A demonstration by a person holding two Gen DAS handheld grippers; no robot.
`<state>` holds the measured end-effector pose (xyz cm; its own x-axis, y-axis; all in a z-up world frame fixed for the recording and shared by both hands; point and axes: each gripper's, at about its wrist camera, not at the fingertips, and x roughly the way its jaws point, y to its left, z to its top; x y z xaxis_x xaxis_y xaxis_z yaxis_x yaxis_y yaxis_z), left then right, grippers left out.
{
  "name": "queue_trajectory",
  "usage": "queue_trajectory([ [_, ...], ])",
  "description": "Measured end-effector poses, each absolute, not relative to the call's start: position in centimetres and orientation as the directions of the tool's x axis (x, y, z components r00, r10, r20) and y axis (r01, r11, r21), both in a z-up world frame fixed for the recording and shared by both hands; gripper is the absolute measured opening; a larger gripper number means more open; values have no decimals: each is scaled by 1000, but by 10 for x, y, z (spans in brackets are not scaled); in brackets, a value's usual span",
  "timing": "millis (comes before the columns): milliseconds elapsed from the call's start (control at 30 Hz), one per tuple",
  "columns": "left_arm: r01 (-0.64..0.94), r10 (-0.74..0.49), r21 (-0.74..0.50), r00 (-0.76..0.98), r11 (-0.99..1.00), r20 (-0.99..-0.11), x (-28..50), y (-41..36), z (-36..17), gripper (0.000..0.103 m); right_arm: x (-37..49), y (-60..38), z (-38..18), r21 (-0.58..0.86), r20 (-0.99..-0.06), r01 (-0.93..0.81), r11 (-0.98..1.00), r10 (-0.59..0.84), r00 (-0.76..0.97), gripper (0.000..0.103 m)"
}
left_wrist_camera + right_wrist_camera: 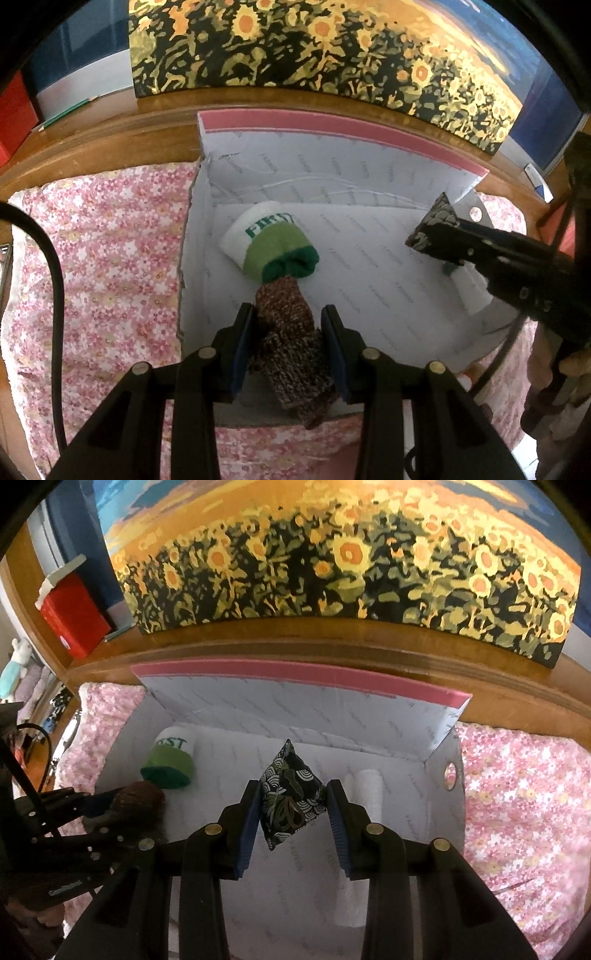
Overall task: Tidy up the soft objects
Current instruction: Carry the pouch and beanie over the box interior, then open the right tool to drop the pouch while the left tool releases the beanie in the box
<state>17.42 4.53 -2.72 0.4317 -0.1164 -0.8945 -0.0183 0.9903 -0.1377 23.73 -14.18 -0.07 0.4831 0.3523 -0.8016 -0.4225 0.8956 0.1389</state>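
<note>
Inside white box (369,258): green-white rolled sock (273,243), white roll (364,794).

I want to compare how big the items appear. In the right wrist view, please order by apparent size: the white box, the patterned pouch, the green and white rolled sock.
1. white box, clearly largest.
2. patterned pouch, held close to the camera in the right gripper, so its lead is unsure.
3. green and white rolled sock, lying farther back.
</note>
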Motion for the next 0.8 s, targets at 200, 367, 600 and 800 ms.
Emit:
queue_trajectory([
  [200, -19, -118, -140, 430, 990, -895, 177, 44, -30, 39, 239, -140, -10, 129, -816, -422, 897, 338, 468, 37],
  [367, -19, -115, -137, 427, 990, -897, 177, 44, -31, 39, 241, -140, -14, 129, -821, -418, 899, 333, 463, 37],
  [600, -19, -112, -133, 429, 991, -896, 176, 44, -31, 39, 240, -138, -19, 131, -828, -417, 899, 331, 453, 37],
  [800, -21, -111, -133, 429, 991, -897, 175, 44, -29, 42, 234, -138, -12, 115, -821, -412, 904, 320, 472, 38],
])
